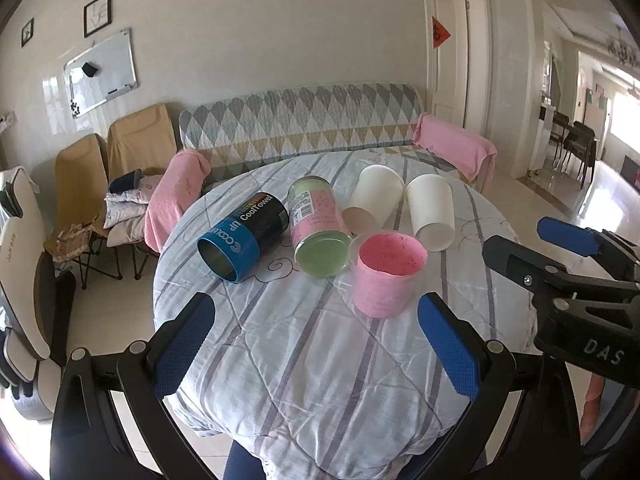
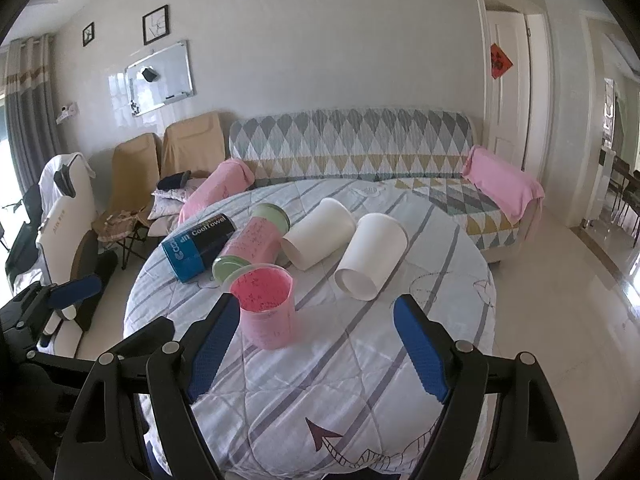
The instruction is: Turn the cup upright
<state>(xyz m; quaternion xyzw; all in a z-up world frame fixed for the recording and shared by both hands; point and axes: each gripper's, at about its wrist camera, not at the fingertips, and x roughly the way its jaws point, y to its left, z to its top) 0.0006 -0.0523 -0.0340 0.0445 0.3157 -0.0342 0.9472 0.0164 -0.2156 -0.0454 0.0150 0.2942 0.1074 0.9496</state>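
Pink cup: stood upright on the table, mouth up, just ahead of the left gripper and a little to the side of its right-hand pad; from the right gripper it sat close ahead, just beside the left-hand pad, not touching either.
Left gripper: fingers spread wide apart, holding nothing, hovering over the near edge of the table.
Right gripper: also spread wide and empty; its black frame showed at the far right of the left wrist view.
White cups: two, lying on their sides beyond the pink cup, side by side.
Green-lidded jar: on its side, just behind the pink cup, touching or nearly so.
Blue can: on its side, farther left of the jar.
Table: round, covered with a striped quilted cloth.
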